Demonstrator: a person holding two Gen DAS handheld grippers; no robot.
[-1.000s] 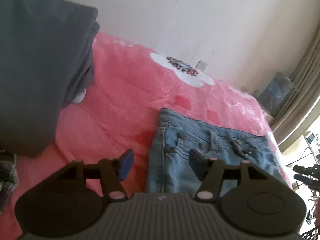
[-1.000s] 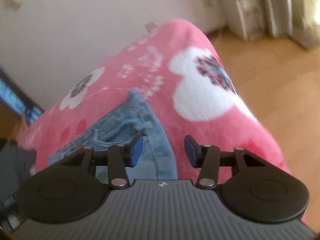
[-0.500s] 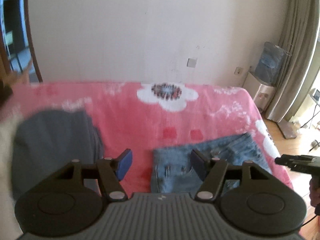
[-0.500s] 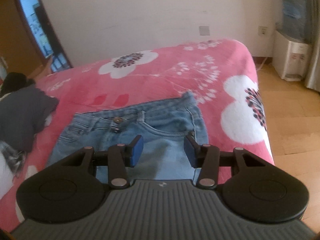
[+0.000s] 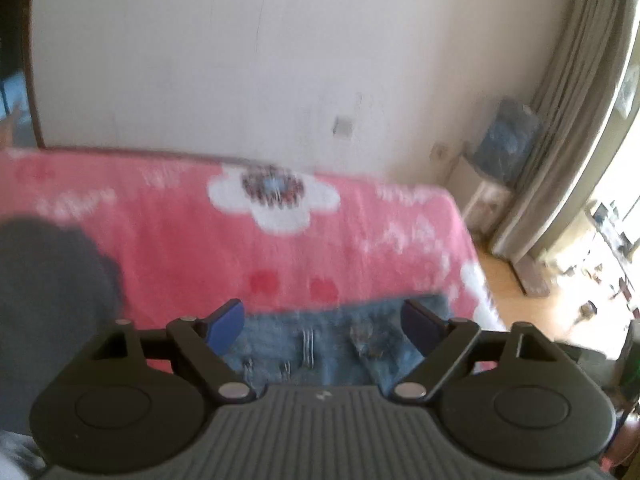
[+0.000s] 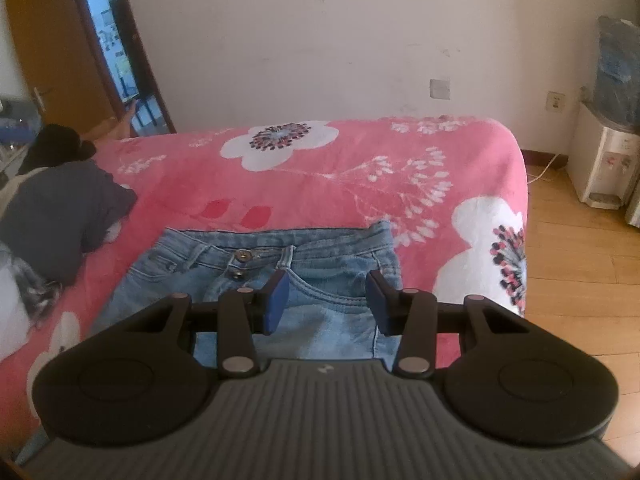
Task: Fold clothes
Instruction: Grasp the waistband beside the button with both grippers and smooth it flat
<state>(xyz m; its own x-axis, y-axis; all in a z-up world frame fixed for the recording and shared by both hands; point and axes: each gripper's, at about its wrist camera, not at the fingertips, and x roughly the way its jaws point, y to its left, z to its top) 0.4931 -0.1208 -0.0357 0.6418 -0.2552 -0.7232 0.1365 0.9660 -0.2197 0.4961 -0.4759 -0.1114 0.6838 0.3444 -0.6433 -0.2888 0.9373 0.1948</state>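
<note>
My left gripper [image 5: 322, 326] hangs empty, jaws spreading — below it, blurred, probably the jeans [image 6: 288, 276] lying flat on the pink blanket [image 6: 340, 184]. My right gripper [image 6: 327, 302] narrows, gripping nothing — grey garment [image 6: 60, 216] far left.

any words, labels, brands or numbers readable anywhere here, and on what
No readable text in either view.
Right gripper: a small pale logo mark on its body, a symbol, not letters.
Jeans: the button's stamping is too small to read.
Water dispenser: any front markings are too small to read.
Left wrist view: too blurred to read anything.
</note>
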